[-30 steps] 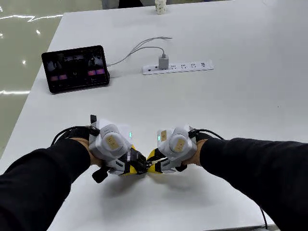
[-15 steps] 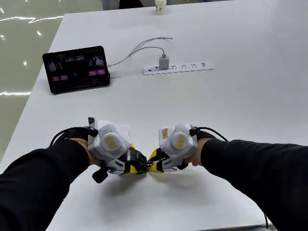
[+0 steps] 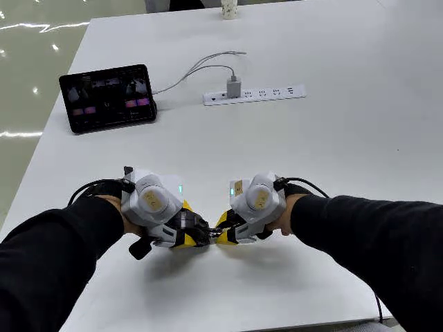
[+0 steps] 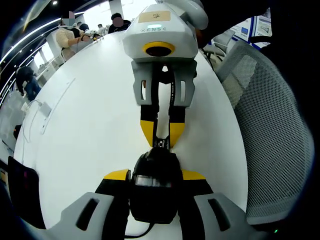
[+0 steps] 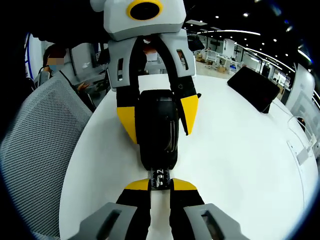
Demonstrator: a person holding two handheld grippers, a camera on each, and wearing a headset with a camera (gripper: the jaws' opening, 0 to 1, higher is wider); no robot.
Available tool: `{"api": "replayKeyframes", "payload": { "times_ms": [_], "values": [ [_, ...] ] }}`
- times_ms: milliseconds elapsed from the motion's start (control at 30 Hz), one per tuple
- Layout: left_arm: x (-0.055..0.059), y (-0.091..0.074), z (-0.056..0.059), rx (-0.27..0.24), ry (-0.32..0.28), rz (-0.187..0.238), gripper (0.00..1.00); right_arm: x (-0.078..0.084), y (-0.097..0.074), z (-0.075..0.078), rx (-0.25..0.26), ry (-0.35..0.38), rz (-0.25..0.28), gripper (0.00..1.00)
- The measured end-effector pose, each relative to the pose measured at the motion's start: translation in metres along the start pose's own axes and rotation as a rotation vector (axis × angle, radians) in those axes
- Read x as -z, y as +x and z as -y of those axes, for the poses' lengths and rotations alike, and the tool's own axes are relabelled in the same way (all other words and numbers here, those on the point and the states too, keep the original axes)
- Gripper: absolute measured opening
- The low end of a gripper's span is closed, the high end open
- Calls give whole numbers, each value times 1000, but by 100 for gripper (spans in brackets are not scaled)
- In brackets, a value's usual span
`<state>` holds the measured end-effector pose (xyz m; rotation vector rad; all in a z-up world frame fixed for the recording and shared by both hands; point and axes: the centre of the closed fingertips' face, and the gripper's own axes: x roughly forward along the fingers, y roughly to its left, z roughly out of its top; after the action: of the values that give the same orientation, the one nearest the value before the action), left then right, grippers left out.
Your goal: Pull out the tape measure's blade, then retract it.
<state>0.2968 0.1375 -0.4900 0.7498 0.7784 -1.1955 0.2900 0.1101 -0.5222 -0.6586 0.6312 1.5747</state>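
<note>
The black tape measure (image 4: 155,192) sits low over the white table, between the yellow-tipped jaws of my left gripper (image 4: 155,175), which is shut on its case. A very short stretch of blade (image 5: 160,178) with printed numbers sticks out of the case. My right gripper (image 5: 160,186) is shut on that blade end. The two grippers point at each other, almost tip to tip. In the head view the left gripper (image 3: 196,232) and right gripper (image 3: 223,234) meet near the table's front edge, with the case (image 3: 194,227) dark between the left jaws.
A tablet (image 3: 107,97) stands at the back left. A power strip (image 3: 255,94) with a charger and cable lies behind the grippers, and a paper cup (image 3: 228,8) stands at the far edge. A mesh chair (image 4: 270,135) stands beside the table.
My left gripper has drifted slightly to the left with the case. Both grips are unchanged and the jaws stay almost tip to tip.
</note>
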Motion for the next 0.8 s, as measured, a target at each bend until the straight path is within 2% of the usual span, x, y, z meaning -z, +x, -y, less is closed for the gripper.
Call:
{"api": "replayKeyframes", "payload": {
  "times_ms": [800],
  "values": [
    [0, 0, 1, -3, -7, -7, 31, 16, -16, 1, 6, 17, -18, 10]
  ]
}}
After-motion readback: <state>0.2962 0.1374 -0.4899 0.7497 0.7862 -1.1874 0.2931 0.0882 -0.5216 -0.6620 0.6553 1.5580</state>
